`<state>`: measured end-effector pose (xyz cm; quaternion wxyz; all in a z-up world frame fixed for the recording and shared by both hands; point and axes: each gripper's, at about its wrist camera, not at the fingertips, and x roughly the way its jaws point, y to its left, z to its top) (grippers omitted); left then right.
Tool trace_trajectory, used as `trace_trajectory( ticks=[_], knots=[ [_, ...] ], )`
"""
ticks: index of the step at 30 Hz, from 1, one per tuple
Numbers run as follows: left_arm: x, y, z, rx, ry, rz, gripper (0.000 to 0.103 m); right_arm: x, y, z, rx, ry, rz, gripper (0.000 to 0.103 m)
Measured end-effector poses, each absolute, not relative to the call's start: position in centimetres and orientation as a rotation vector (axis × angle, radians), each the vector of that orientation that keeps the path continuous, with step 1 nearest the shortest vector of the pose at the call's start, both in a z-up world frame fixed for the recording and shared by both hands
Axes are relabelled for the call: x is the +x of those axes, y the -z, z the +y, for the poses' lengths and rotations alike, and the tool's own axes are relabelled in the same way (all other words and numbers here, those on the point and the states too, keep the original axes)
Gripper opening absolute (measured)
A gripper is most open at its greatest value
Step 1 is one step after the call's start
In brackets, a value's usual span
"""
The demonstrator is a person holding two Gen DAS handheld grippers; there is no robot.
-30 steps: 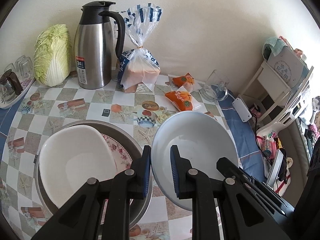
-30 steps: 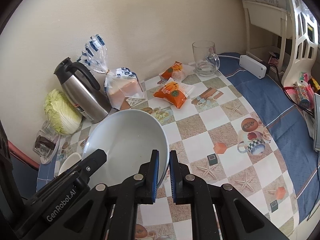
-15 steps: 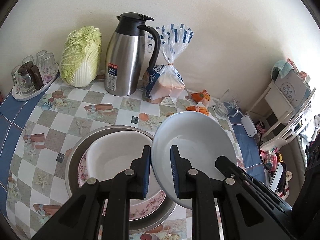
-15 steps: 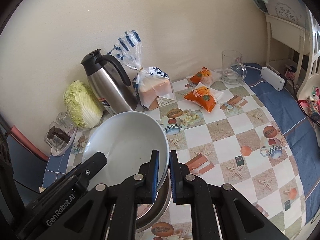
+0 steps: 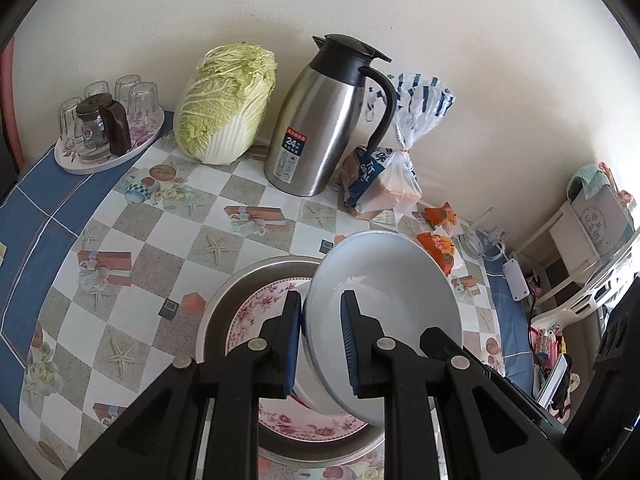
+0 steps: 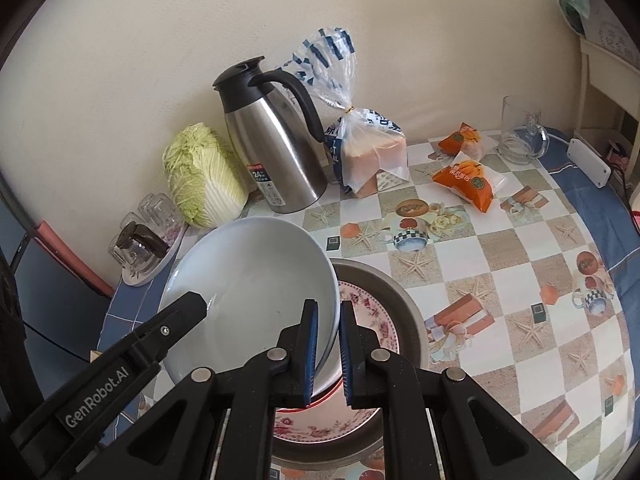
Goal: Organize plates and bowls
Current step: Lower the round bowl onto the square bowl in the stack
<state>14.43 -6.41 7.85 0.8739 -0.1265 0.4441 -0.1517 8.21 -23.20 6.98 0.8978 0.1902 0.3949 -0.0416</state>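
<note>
Two claws, left claw (image 5: 320, 344) and right claw (image 6: 328, 352), pinch opposite rims of one pale blue round bowl (image 5: 384, 304) above a floral plate (image 5: 256, 312) in a metal basin (image 5: 224, 304); steel thermos jug (image 5: 316, 120) and cabbage (image 5: 224, 104) stand behind

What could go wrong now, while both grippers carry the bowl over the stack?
The bowl is pinched only at its rim by the left gripper and right gripper, and it is tilted, so it may slip. It hangs over the floral plate, so a fall could chip both.

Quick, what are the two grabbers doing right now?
Left gripper: shut on the pale blue bowl, gripping its rim.
Right gripper: shut on the same bowl's opposite rim.
</note>
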Motion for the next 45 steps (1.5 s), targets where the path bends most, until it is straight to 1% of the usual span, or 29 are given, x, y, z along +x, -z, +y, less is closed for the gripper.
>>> trace_trajectory(
  ticks=[9,29,34,45],
  knots=[
    [15.0,-6.7,-5.3,-0.295,0.31,0.964,0.02,9.1,-6.0,-21.2,0.364,0.073,0.848,0.011],
    [15.5,-5.3,-6.5,-0.269,0.315,1.015,0.02,9.5,-4.7,-22.2,0.363,0.104,0.887,0.011],
    [15.6,-5.2,-6.4,-0.278,0.313,1.022,0.02,9.6,-4.5,-21.9,0.358,0.097,0.893,0.014],
    [15.6,-5.4,-6.1,-0.296,0.314,1.017,0.02,9.6,-4.5,-21.8,0.36,0.098,0.892,0.015]
  ],
)
